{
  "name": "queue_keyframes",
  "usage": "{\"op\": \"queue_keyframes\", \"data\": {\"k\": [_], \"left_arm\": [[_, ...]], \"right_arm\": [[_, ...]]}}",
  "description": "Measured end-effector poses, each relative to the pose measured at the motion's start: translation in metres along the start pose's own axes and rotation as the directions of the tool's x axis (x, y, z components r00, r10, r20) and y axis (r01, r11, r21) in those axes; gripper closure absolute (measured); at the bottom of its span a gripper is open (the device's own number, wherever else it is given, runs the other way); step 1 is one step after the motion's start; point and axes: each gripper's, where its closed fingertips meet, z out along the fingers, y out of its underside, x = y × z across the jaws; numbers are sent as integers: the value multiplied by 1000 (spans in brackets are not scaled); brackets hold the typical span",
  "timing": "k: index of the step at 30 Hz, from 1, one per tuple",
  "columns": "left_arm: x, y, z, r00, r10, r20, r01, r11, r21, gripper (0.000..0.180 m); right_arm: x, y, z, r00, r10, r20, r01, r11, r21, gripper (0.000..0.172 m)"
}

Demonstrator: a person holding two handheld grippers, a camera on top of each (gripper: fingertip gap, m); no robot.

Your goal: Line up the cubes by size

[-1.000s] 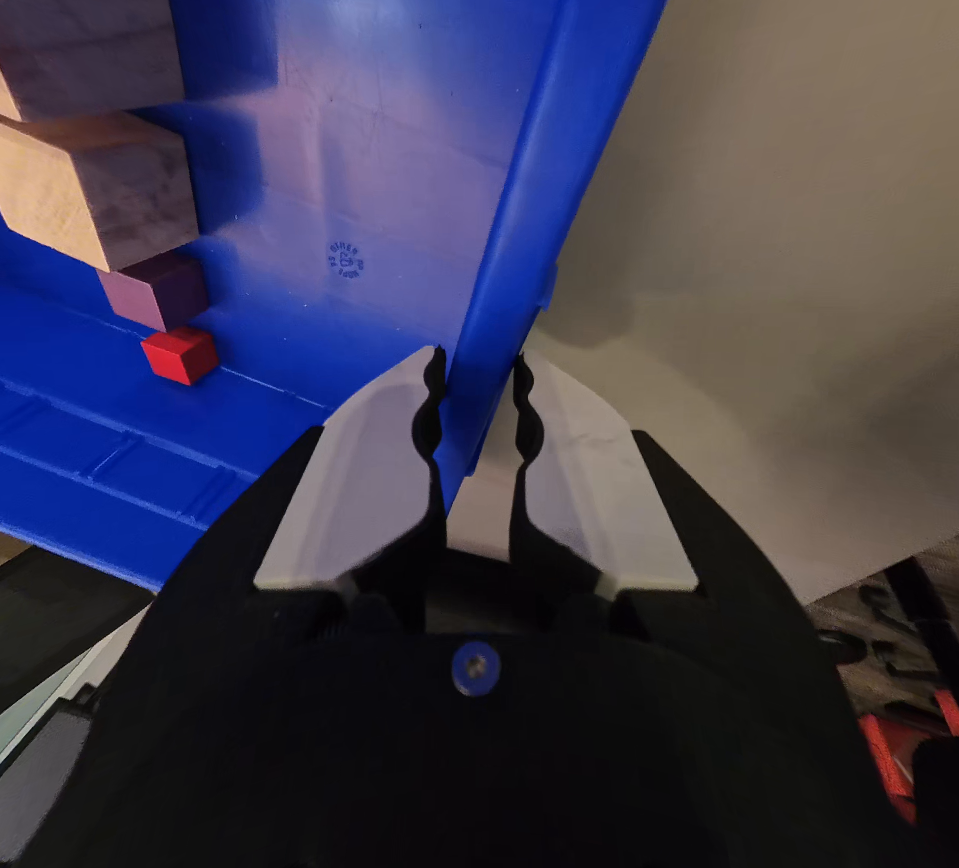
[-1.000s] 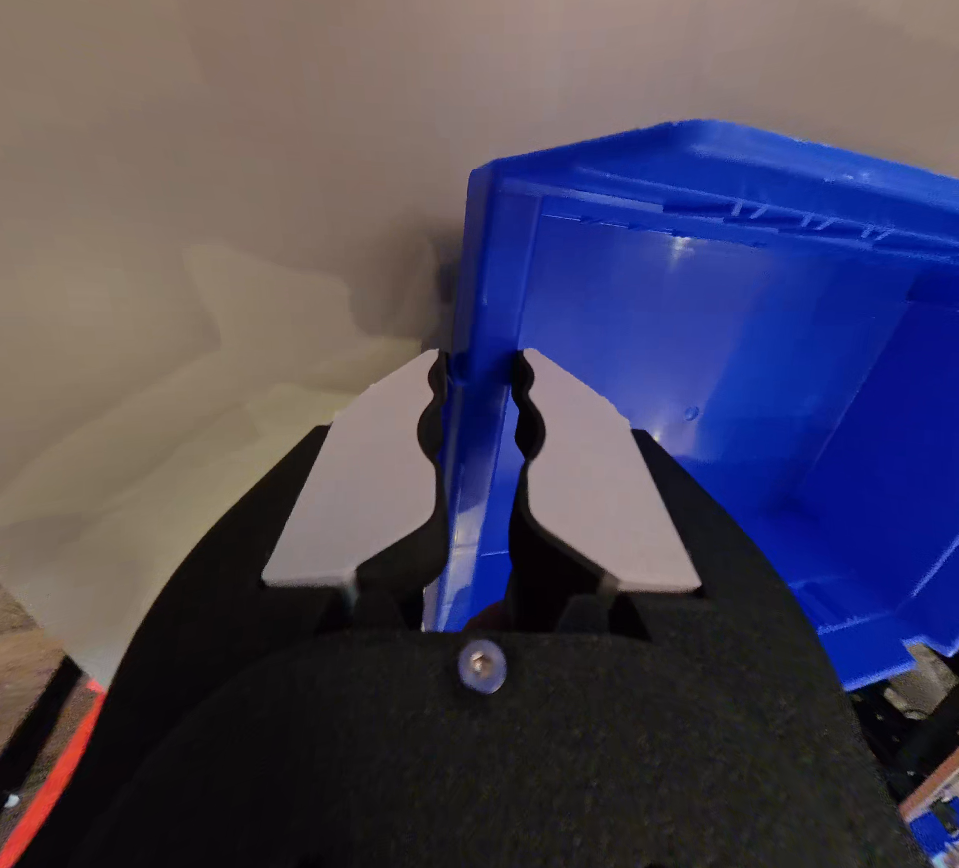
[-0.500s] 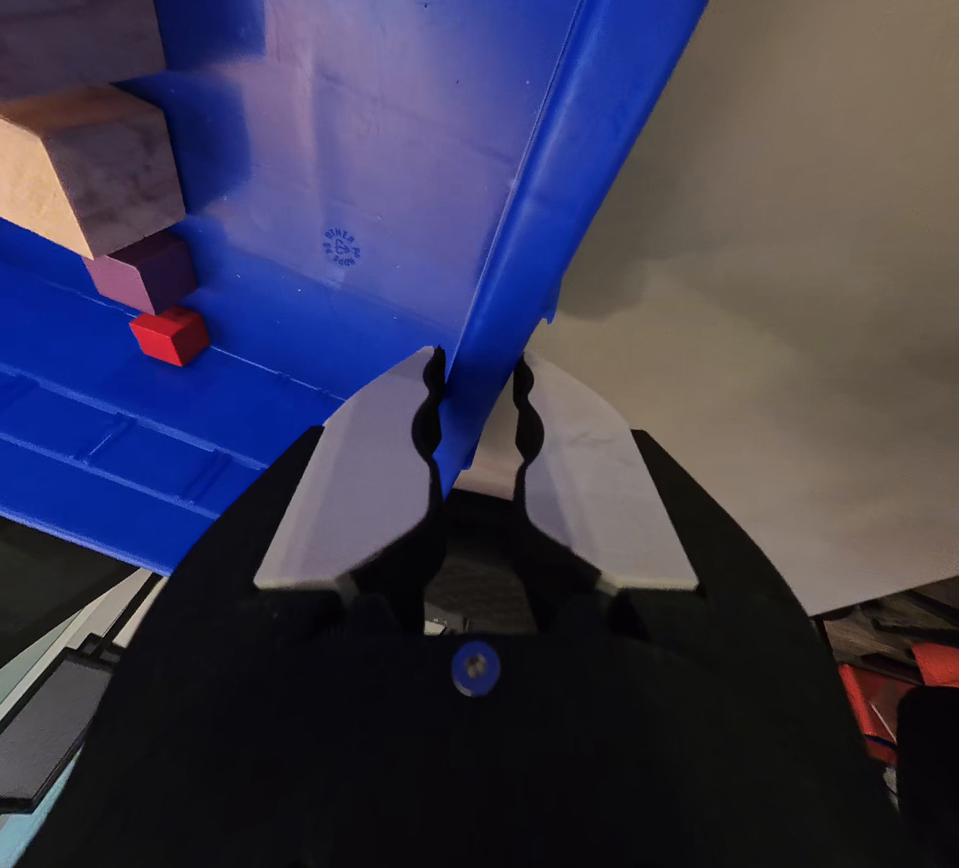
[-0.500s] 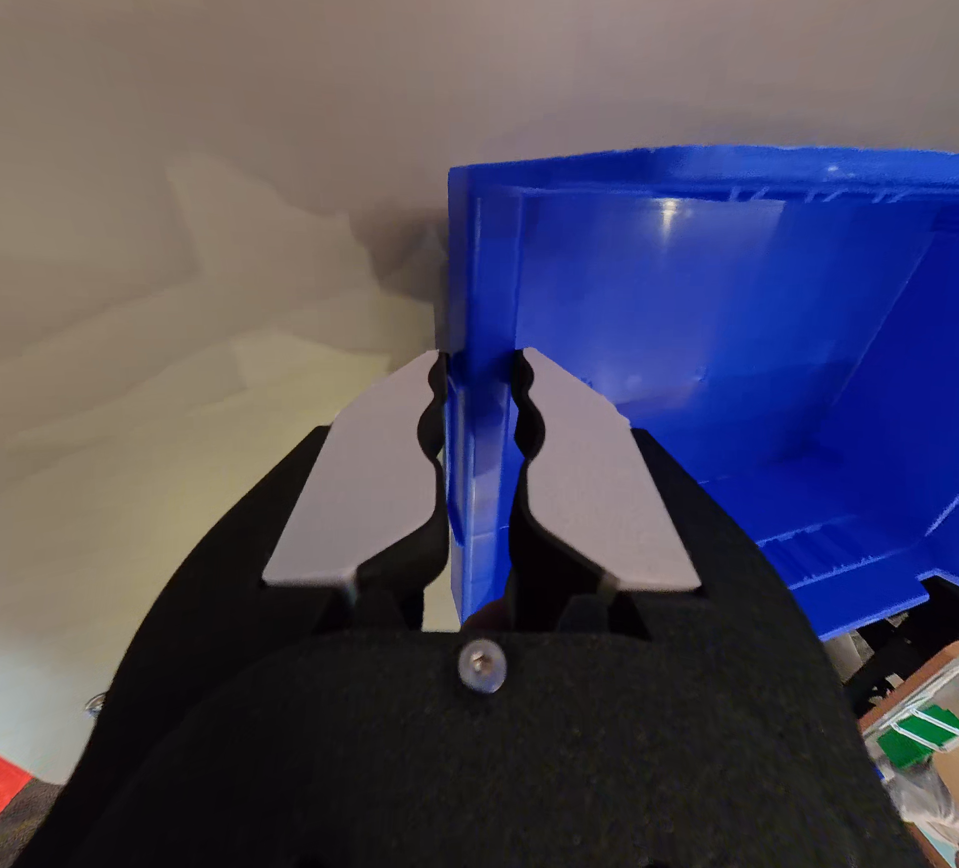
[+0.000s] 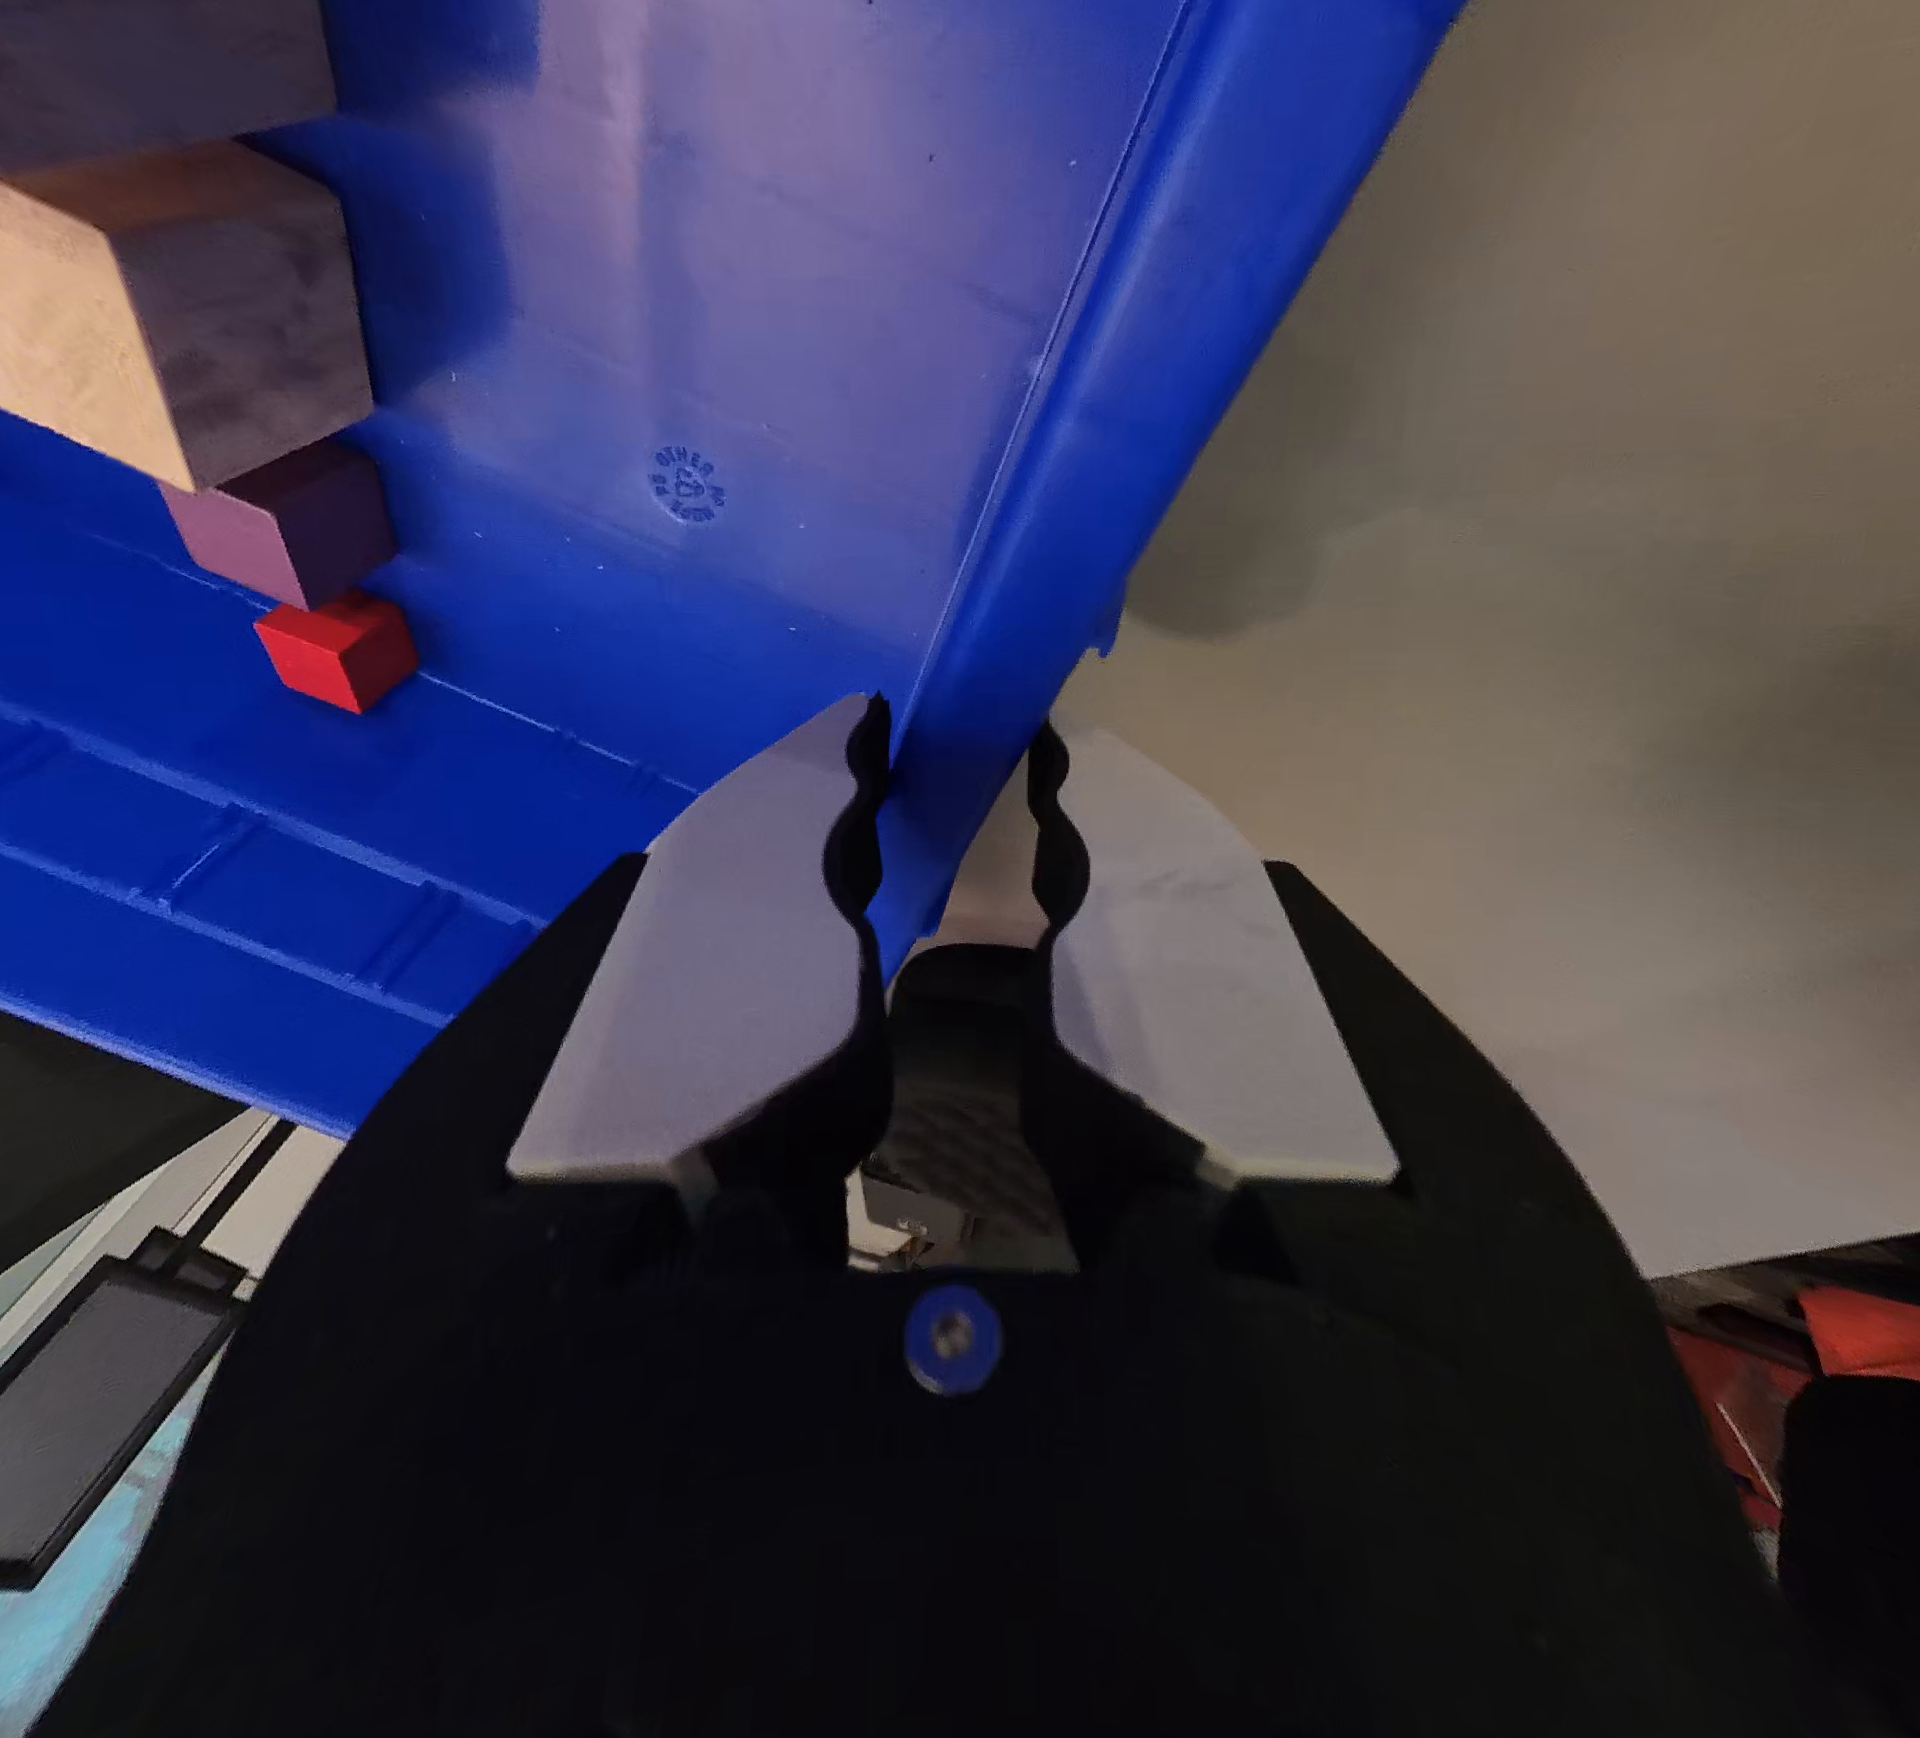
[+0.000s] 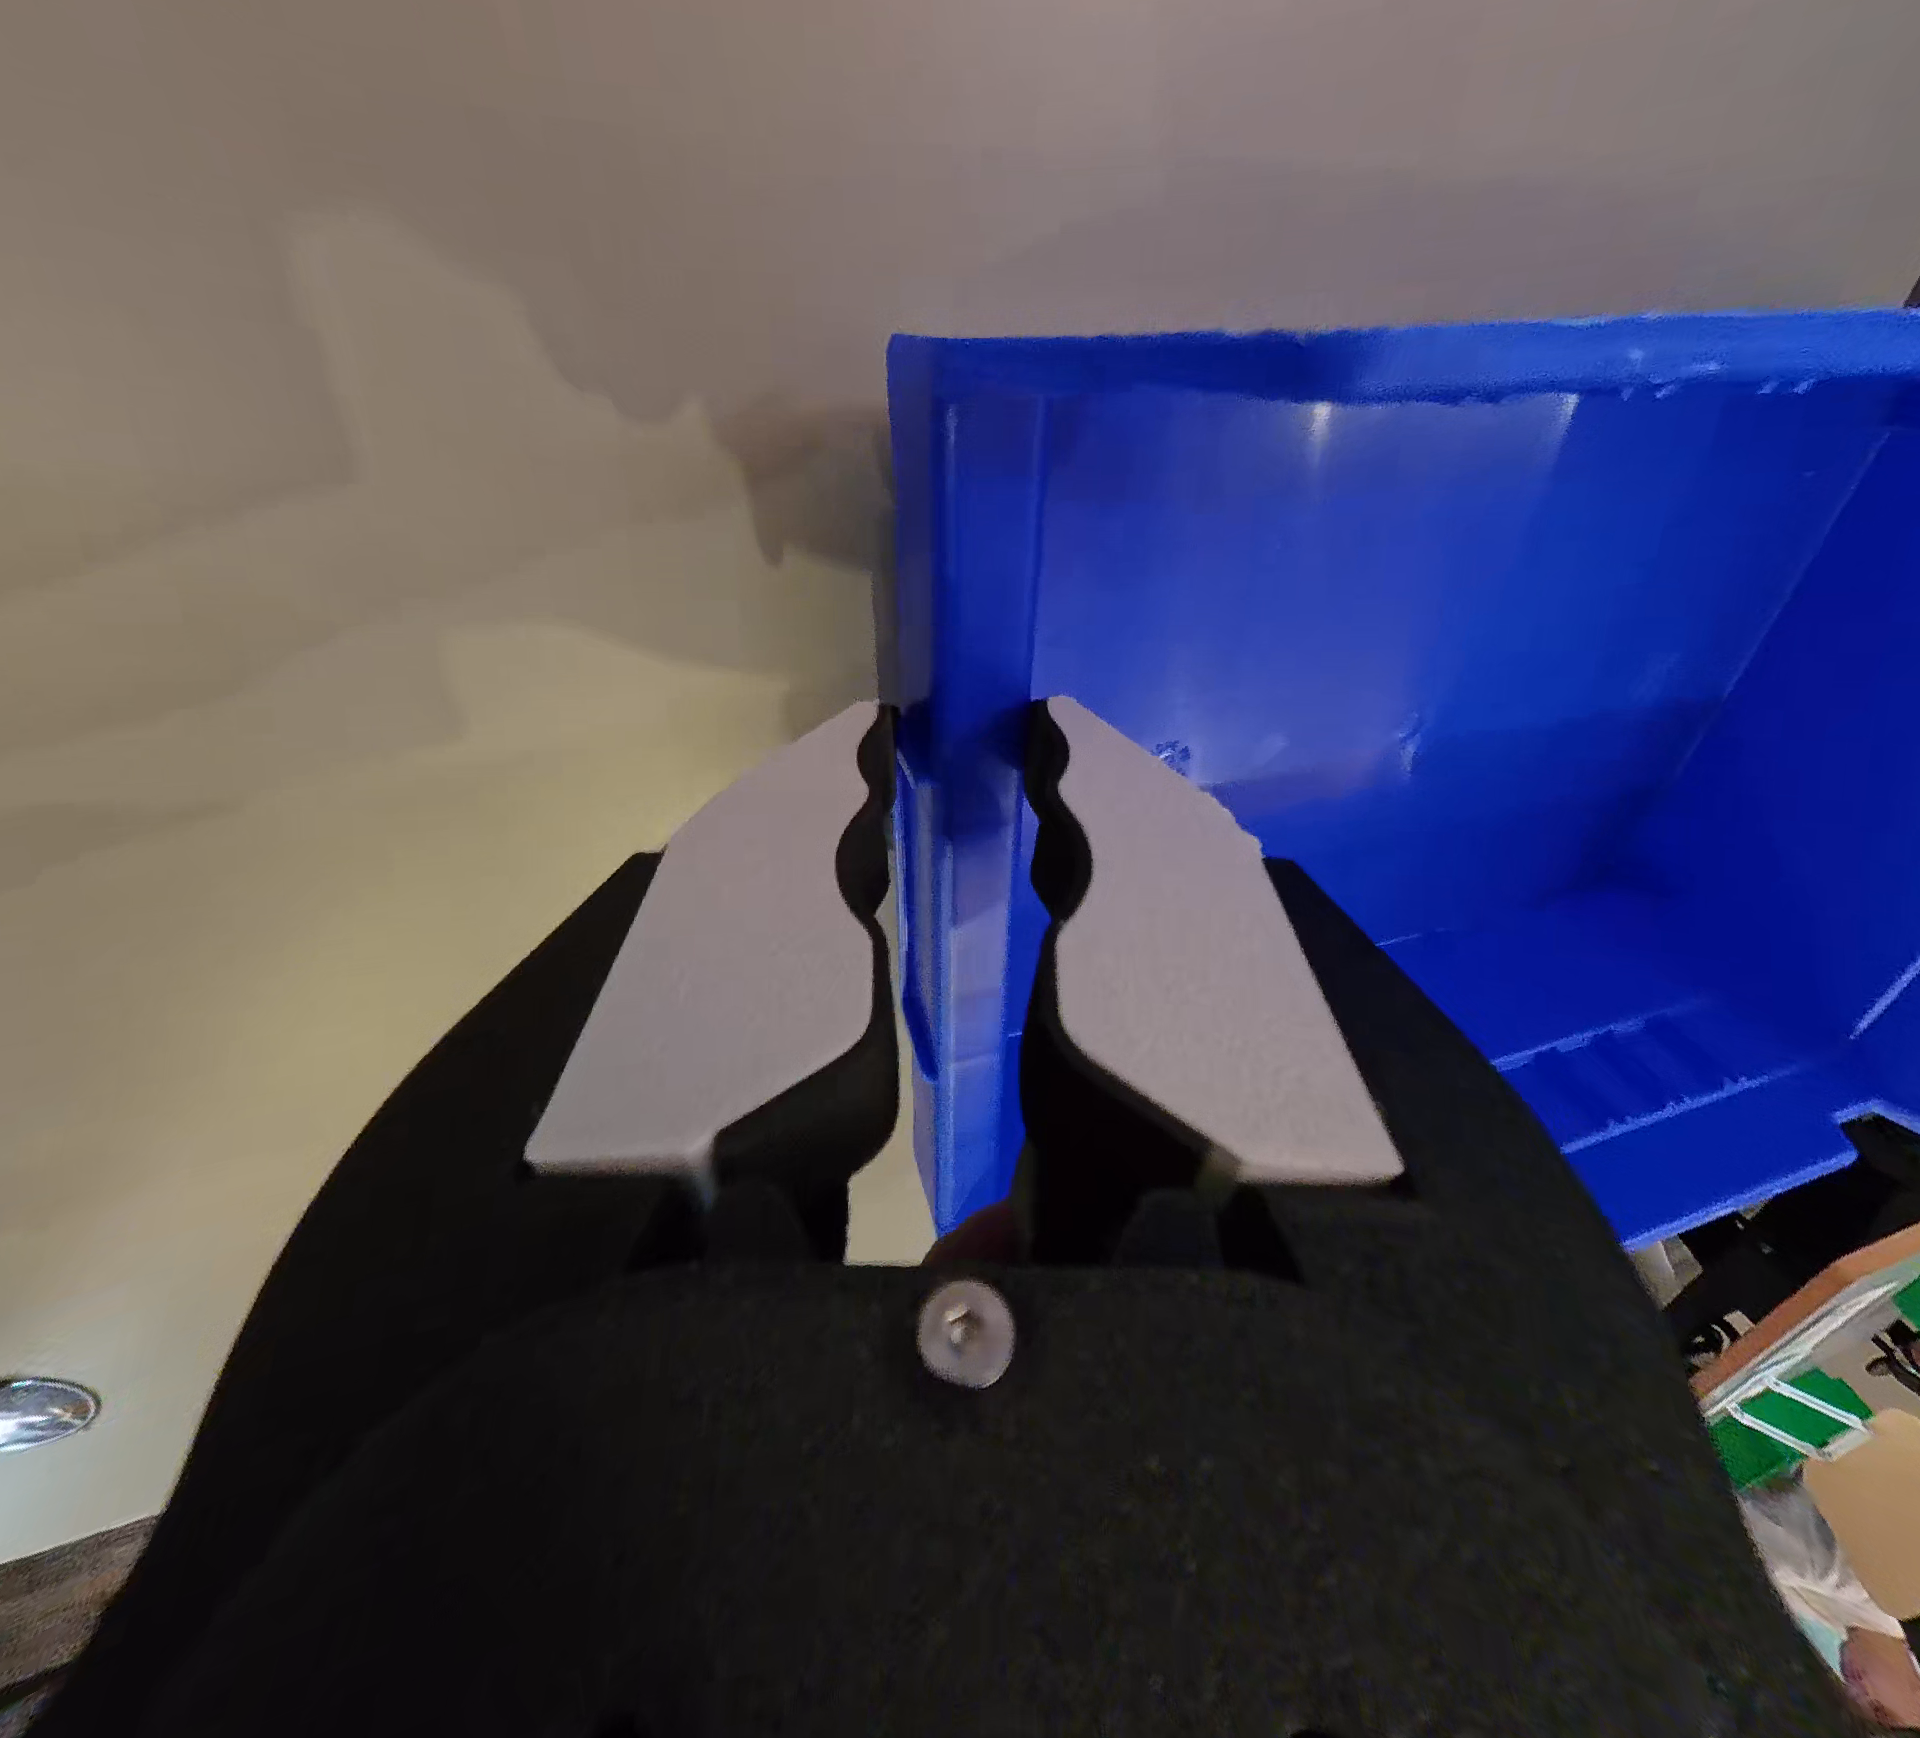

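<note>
Blue bin (image 5: pixel 831 234): side walls clamped by left gripper (image 5: pixel 956 732) and right gripper (image 6: pixel 961 732). Four cubes, red cube (image 5: pixel 338 654) smallest, lined at nine o'clock.

The moulded plastic bin (image 5: pixel 831 254) is a saturated royal blue, paler and violet-tinted where light strikes its inner face, with raised ribs of the same blue along its rim. At nine o'clock in the left wrist view sit two pale tan wooden cubes (image 5: pixel 156 306) with faint grain, a dusky purple cube (image 5: pixel 291 525) and a small bright red cube (image 5: pixel 338 649). Both grippers are matt black with light grey finger plates (image 6: pixel 748 950) and wavy black pads. The surface (image 6: pixel 416 545) is plain beige-grey. At four o'clock in the right wrist view, green and white patches show.
</note>
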Motion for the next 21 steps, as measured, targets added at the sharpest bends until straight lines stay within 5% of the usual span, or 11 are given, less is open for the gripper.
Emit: {"op": "queue_keyframes", "data": {"k": [21], "left_arm": [[-20, 15, 9, 1000, 4, 7, -4, 999, -52, 155]], "right_arm": [[23, 10, 7, 1000, 12, -11, -12, 1000, -1, 148]]}}
